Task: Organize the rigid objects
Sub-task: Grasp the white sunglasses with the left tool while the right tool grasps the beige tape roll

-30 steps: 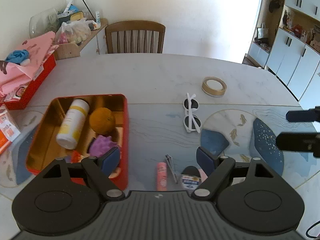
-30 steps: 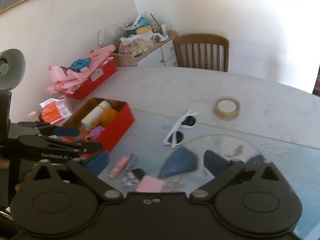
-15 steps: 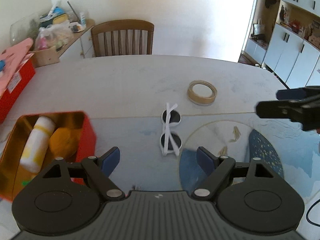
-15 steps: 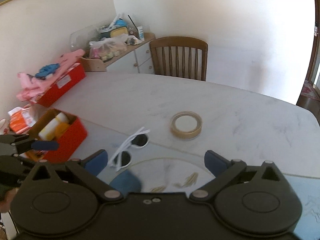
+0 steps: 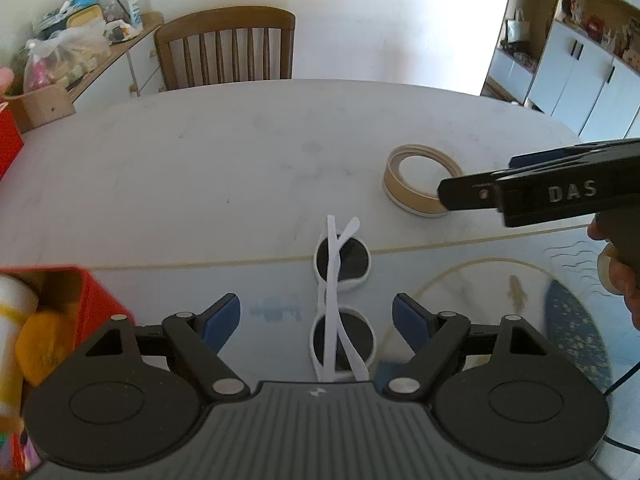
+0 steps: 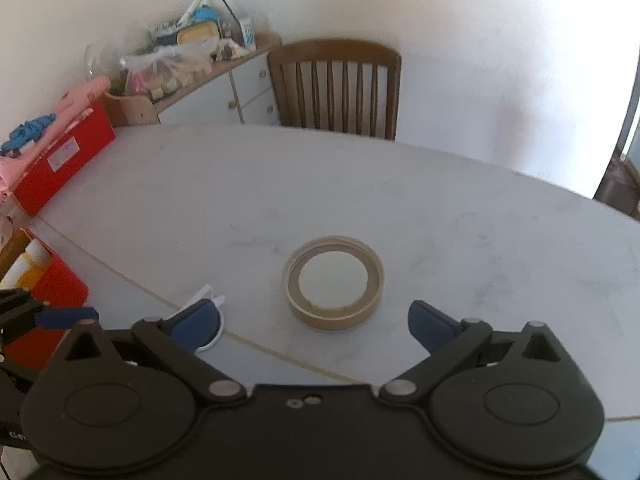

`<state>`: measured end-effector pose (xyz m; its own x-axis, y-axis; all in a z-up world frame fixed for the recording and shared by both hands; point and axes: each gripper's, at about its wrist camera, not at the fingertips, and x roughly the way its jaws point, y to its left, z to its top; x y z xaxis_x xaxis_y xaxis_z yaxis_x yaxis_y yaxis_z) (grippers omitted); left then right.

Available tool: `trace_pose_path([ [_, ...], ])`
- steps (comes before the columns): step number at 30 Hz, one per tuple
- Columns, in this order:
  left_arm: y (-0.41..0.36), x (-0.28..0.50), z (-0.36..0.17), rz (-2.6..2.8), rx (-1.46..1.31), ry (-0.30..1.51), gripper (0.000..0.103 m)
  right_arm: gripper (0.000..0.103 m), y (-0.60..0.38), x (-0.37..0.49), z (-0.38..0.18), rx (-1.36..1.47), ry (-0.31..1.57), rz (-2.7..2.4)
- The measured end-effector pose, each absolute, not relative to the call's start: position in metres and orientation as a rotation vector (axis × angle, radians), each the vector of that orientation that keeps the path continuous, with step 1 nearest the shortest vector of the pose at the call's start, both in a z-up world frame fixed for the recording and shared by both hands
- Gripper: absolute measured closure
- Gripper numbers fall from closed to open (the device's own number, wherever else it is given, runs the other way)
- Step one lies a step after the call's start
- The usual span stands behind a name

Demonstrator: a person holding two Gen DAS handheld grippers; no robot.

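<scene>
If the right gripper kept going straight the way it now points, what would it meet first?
Most likely the tan roll of tape lying flat on the white marble table, centred just ahead of the open right gripper; how high the gripper is remains unclear.

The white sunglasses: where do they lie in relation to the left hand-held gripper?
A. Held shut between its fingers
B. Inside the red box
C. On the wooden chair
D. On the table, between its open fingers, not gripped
D: the white sunglasses lie folded on the table, and the left hand-held gripper is open around them, its fingers apart from the frame.
</scene>
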<state>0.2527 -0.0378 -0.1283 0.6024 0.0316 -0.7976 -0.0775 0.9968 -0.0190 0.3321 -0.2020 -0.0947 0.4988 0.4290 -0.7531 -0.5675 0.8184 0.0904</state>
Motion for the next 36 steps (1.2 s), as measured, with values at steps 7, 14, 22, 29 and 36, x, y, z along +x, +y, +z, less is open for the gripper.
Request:
trace_pose_path([
  [7,-0.037,0.271,-0.147,0.048,-0.046,0.96,0.045,0.004,-0.191,0.35,-0.116,-0.195,0.884,0.586],
  [14,-0.046,0.268,-0.152,0.022,-0.014,0.953,0.07,0.008,-0.191,0.357,-0.128,-0.182,0.896,0.583],
  [22,-0.057,0.265,-0.152,0.024,0.031,0.944,0.083,0.016,-0.185,0.364,-0.137,-0.199,0.902,0.574],
  [29,-0.054,0.266,-0.146,0.019,0.023,0.942,0.097,0.028,-0.183,0.362,-0.137,-0.235,0.877,0.565],
  [36,-0.054,0.262,-0.144,0.03,0.013,0.949,0.097,0.028,-0.192,0.34,-0.132,-0.247,0.869,0.58],
])
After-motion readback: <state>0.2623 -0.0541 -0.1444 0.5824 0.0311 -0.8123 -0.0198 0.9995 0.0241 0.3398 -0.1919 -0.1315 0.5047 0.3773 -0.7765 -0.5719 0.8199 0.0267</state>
